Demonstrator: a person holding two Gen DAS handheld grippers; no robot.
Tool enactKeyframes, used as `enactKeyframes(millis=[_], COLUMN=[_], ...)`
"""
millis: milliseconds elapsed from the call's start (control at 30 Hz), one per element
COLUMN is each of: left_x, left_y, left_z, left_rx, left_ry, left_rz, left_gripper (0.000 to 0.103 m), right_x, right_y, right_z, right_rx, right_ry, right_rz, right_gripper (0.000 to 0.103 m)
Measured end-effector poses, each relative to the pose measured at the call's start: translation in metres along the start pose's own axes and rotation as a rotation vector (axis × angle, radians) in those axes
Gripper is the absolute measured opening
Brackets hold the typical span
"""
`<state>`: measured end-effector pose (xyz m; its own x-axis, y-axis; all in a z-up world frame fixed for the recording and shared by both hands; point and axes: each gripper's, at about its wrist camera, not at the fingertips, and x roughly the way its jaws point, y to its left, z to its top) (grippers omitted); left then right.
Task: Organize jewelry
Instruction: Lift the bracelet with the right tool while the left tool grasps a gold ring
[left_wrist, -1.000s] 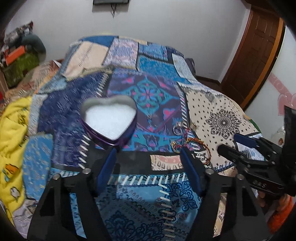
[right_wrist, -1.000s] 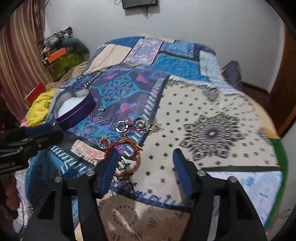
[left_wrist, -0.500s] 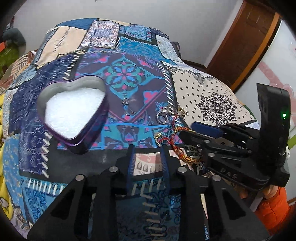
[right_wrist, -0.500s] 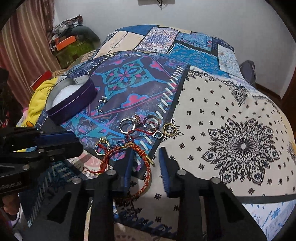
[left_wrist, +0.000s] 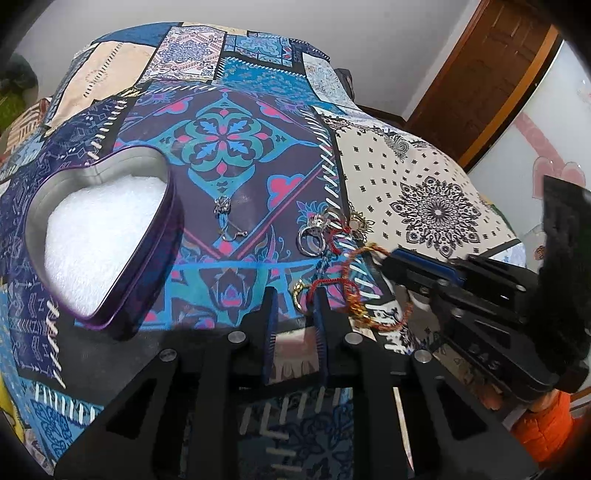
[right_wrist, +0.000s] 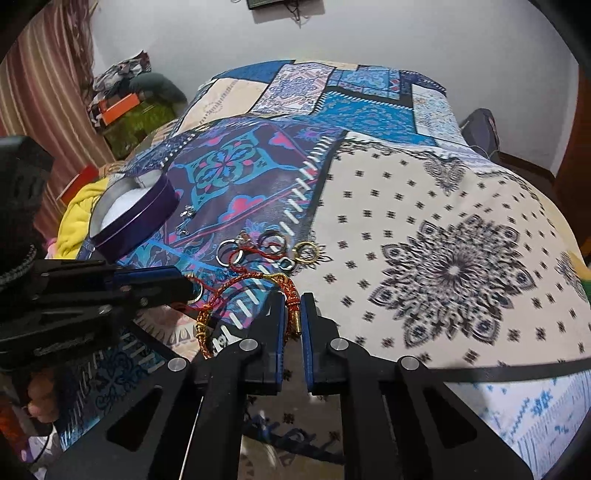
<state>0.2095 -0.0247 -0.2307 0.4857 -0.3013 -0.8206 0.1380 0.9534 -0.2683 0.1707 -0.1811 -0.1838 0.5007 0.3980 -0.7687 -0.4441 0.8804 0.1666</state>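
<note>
A purple heart-shaped tin (left_wrist: 110, 236) with white padding lies open on the patchwork quilt, also in the right wrist view (right_wrist: 136, 218). Several rings (right_wrist: 258, 245) and a small silver earring (left_wrist: 223, 206) lie on the quilt. A red-and-gold braided bracelet (right_wrist: 255, 284) lies near the bed's front edge. My right gripper (right_wrist: 292, 314) is shut on the bracelet's gold-tipped end. My left gripper (left_wrist: 293, 302) is narrowly open, its fingers astride a gold ring (left_wrist: 298, 291) and red cord at the bracelet's other side.
The quilt (right_wrist: 443, 229) covers a bed that drops off at the front and right. A yellow blanket (right_wrist: 74, 221) and clutter lie at the left. A wooden door (left_wrist: 480, 74) stands at the back right.
Both grippers have moved down and in toward the bracelet and have narrowed from wide open. The right one has closed on the bracelet's end; the left one sits at the gold ring.
</note>
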Motion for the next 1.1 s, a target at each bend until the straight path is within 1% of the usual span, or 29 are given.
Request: enactKeyframes(millis=[67,100,167,200,233,333,600,633,667,733,800,867,1033,1067,1100], left_x=[0.003,0.004,0.004,0.004,0.003,-0.001,-0.022,-0.024,-0.024,-0.020,-0.016,-0.009,0.007,0.010,0.012], left_y=[-0.002,-0.003,-0.004,-0.004,-0.003,-0.001,-0.005,-0.006,-0.007,-0.010,-0.013,-0.017,-0.027,-0.030,-0.032], left_z=[0.001,0.002,0.003,0.003,0.003,0.000,-0.010,-0.010,-0.009,-0.008,-0.008,-0.007,-0.004,-0.003,-0.003], left_rx=[0.013,0.024,0.028,0.023,0.014,-0.010,0.004,0.008,0.015,0.036,0.055,0.077,0.140,0.165,0.184], left_ry=[-0.004,-0.005,-0.005,-0.006,0.000,0.001,-0.015,-0.015,-0.013,-0.003,-0.001,0.014,0.008,0.003,-0.002], left_rz=[0.017,0.028,0.035,0.036,0.028,0.013,0.037,0.040,0.053,0.077,0.093,0.091,0.136,0.153,0.165], left_gripper=[0.010,0.005,0.004,0.001,0.000,0.000,0.000,0.002,0.006,0.027,0.034,0.034,0.034,0.033,0.027], right_x=[-0.006,-0.009,-0.015,-0.018,-0.021,-0.028,-0.048,-0.049,-0.050,-0.050,-0.049,-0.049,-0.049,-0.050,-0.050], right_y=[-0.004,-0.005,-0.008,-0.008,-0.009,-0.007,-0.008,-0.009,-0.009,-0.010,-0.012,-0.012,-0.015,-0.015,-0.015], right_z=[0.000,0.000,0.002,0.003,0.004,0.007,0.010,0.010,0.010,0.008,0.006,0.006,0.005,0.004,0.004], right_rx=[0.013,0.018,0.028,0.029,0.030,0.030,0.040,0.043,0.048,0.052,0.054,0.055,0.067,0.067,0.067], right_ry=[-0.013,-0.018,-0.032,-0.040,-0.048,-0.069,-0.123,-0.122,-0.123,-0.118,-0.113,-0.110,-0.104,-0.105,-0.106], right_rz=[-0.006,-0.006,-0.010,-0.010,-0.016,-0.021,-0.030,-0.026,-0.026,-0.027,-0.028,-0.031,-0.024,-0.025,-0.023], right_gripper=[0.007,0.007,0.007,0.007,0.007,0.007,0.007,0.007,0.007,0.007,0.007,0.007,0.008,0.008,0.008])
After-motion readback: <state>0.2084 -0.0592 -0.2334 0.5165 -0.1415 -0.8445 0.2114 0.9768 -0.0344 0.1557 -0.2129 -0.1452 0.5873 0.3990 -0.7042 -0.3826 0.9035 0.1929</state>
